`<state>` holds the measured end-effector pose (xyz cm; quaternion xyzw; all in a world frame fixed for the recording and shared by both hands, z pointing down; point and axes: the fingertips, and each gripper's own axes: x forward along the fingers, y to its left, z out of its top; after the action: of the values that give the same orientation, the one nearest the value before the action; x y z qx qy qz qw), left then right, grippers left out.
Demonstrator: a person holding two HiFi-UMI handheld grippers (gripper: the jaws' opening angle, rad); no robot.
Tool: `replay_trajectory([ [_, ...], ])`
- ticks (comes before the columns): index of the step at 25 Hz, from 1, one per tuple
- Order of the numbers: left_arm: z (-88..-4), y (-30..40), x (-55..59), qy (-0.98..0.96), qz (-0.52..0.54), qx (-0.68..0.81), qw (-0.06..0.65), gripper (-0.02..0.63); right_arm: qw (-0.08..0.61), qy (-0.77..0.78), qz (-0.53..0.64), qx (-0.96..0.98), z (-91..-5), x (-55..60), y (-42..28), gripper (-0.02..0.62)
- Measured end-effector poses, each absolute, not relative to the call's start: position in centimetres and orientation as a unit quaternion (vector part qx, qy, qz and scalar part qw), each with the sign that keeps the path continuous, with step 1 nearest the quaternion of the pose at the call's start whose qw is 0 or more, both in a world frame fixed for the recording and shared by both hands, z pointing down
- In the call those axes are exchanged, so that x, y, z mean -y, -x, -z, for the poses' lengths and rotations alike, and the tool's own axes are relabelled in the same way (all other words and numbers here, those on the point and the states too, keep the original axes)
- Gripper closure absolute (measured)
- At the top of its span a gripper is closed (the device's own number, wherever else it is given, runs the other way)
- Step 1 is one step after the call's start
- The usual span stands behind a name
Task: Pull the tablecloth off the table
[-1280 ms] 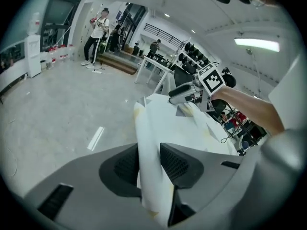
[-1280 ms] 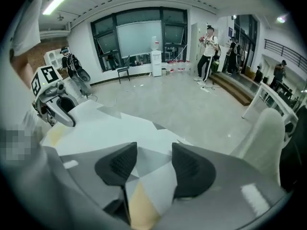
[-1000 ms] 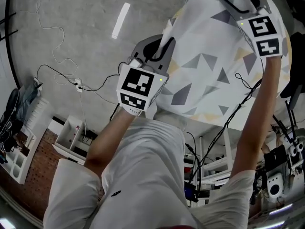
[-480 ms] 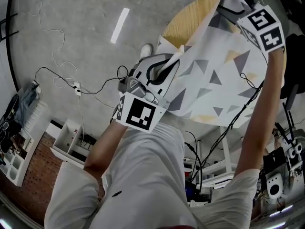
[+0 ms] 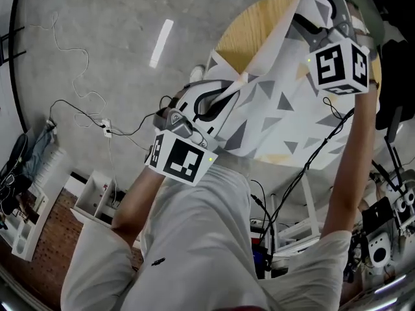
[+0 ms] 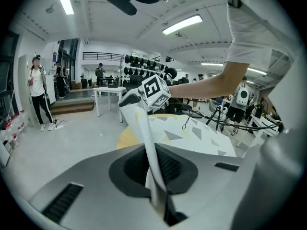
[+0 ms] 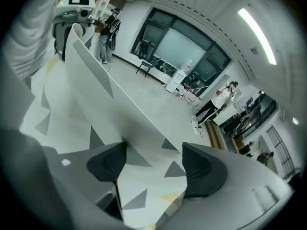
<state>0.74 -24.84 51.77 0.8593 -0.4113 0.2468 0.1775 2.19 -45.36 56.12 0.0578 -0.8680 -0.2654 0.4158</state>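
Note:
The white tablecloth (image 5: 285,109) with grey and yellow triangles lies partly on a round wooden table (image 5: 249,34), whose far-left top shows bare. My left gripper (image 5: 224,96) is shut on the cloth's near edge; in the left gripper view a pinched fold (image 6: 144,133) rises from the closed jaws of the left gripper (image 6: 153,166). My right gripper (image 5: 318,8) holds its jaws wide at the far right edge. In the right gripper view the cloth (image 7: 144,176) lies loose in the gap of the right gripper (image 7: 151,162), pads apart from it.
Cables (image 5: 84,102) trail over the grey floor at left, near a white shelf unit (image 5: 97,186). Equipment and wires (image 5: 382,238) crowd the right under the table. People (image 6: 36,90) and white tables (image 6: 108,92) stand far off in the hall.
The cloth has slid toward me, uncovering bare wood on the table's far left. My left gripper drew back with the edge. The right gripper's jaws widened and it dropped slightly.

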Motion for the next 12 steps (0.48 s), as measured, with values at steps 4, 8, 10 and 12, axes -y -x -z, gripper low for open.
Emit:
replay_trajectory([
  [4, -50.7, -1.1, 24.3, -0.864, -0.245, 0.406, 0.171, 0.594, 0.423, -0.039, 0.332, 0.842, -54.6, 43.9, -2.2, 0.247],
  [8, -49.8, -1.3, 24.2, -0.864, -0.245, 0.407, 0.165, 0.594, 0.419, -0.044, 0.352, 0.836, -52.8, 44.1, -2.9, 0.391],
  [10, -49.6, -1.7, 24.3, -0.861, -0.234, 0.414, 0.178, 0.594, 0.419, -0.056, 0.35, 0.836, -52.0, 44.7, -4.0, 0.54],
  [12, -49.2, -1.9, 24.4, -0.858, -0.223, 0.422, 0.189, 0.594, 0.432, -0.059, 0.351, 0.829, -51.7, 44.6, -5.3, 0.577],
])
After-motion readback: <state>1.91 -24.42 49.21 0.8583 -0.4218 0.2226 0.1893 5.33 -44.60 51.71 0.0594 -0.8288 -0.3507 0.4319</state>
